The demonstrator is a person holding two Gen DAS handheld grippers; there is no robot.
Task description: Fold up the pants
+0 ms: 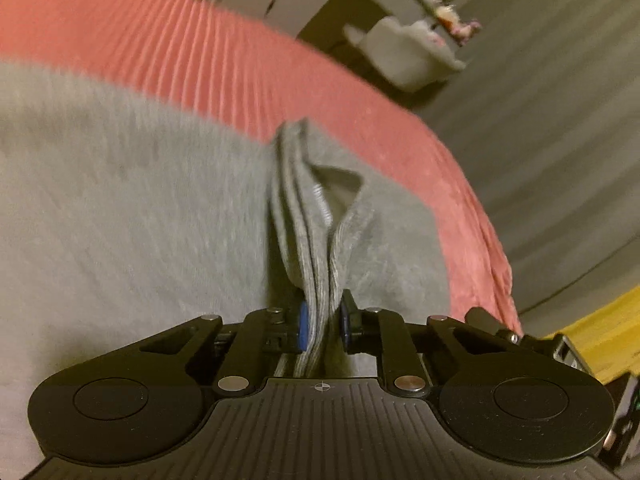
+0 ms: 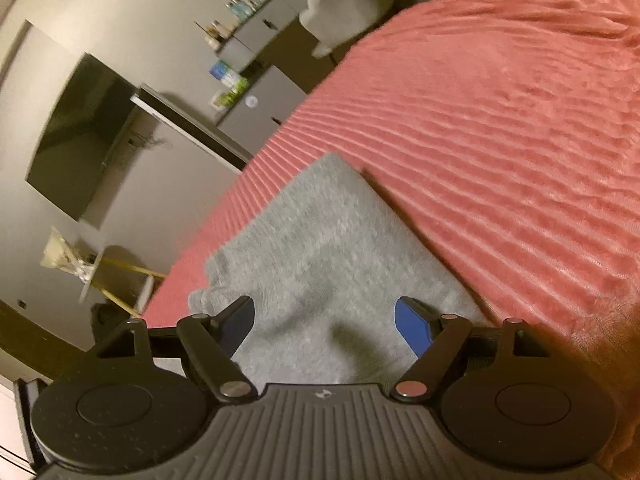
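Grey pants (image 1: 132,208) lie on a pink ribbed bedspread (image 1: 224,64). My left gripper (image 1: 323,326) is shut on a bunched, layered edge of the pants (image 1: 316,248), which rises in folds between its blue pads. In the right wrist view the grey pants (image 2: 328,240) lie flat as a folded block on the bedspread (image 2: 500,140). My right gripper (image 2: 326,322) is open, its blue pads spread wide just above the near end of the pants, holding nothing.
Grey drawer units (image 2: 264,92) with bottles on top stand past the bed's edge. A dark TV (image 2: 80,136) hangs on the wall. A small round table (image 2: 96,276) stands on the floor. Grey floor (image 1: 560,140) lies beside the bed, with something yellow (image 1: 600,336) at the right.
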